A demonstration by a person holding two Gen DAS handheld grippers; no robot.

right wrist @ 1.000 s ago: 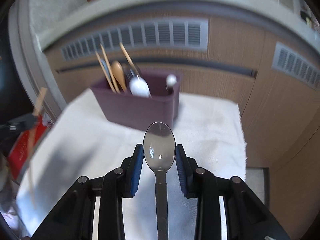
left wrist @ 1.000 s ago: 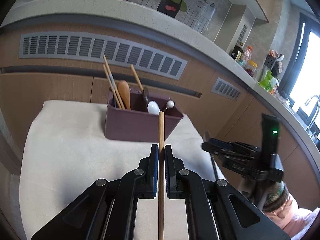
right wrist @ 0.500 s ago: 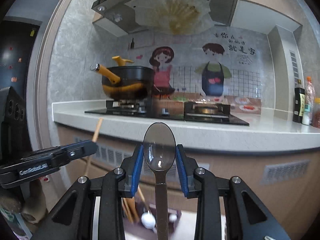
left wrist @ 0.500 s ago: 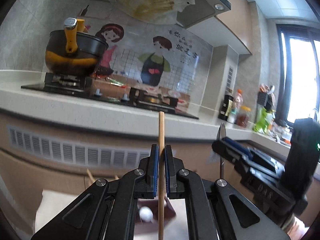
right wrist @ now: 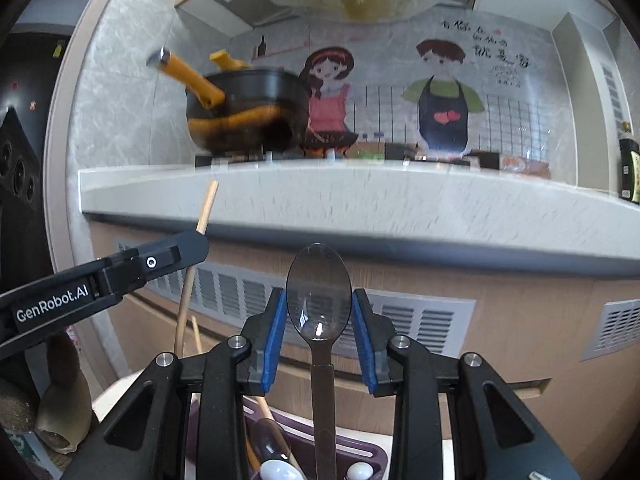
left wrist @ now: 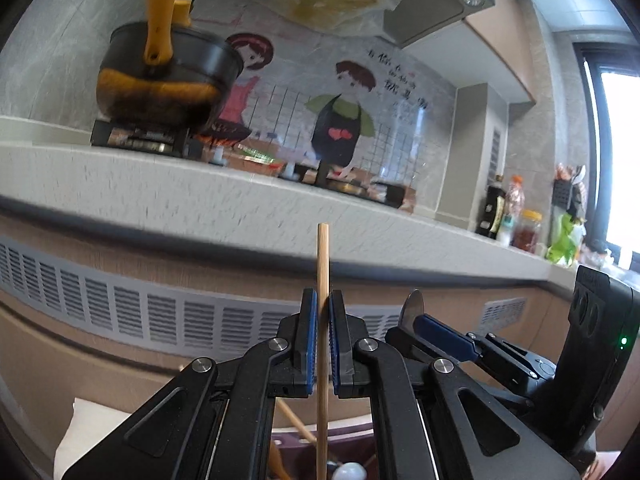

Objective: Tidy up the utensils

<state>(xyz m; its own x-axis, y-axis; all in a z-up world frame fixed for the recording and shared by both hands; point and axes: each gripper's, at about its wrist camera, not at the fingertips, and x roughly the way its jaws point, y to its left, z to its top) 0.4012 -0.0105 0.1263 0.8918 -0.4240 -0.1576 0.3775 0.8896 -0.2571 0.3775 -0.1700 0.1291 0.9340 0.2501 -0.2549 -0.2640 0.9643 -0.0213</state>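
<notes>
My left gripper point(left wrist: 322, 300) is shut on a wooden chopstick point(left wrist: 322, 264) that stands upright, its tip above the jaws. My right gripper point(right wrist: 319, 300) is shut on a metal spoon point(right wrist: 319, 300), bowl up, handle pointing down. Both point up and sit just above the dark purple utensil holder point(right wrist: 360, 456), seen at the bottom of both views point(left wrist: 352, 436). The holder has wooden chopsticks, a wooden spoon and white-ended utensils in it. The right gripper shows in the left wrist view point(left wrist: 440, 338); the left gripper shows in the right wrist view point(right wrist: 120, 272).
The holder stands on a white cloth point(left wrist: 92, 428). Behind is a kitchen counter point(right wrist: 360, 196) with vent grilles below, a black and yellow pot point(right wrist: 248, 108) on the stove, and bottles point(left wrist: 508, 216) at the right.
Both grippers tilted up from looking down at the holder to facing the counter and wall. They moved in close above the holder, each holding its utensil.
</notes>
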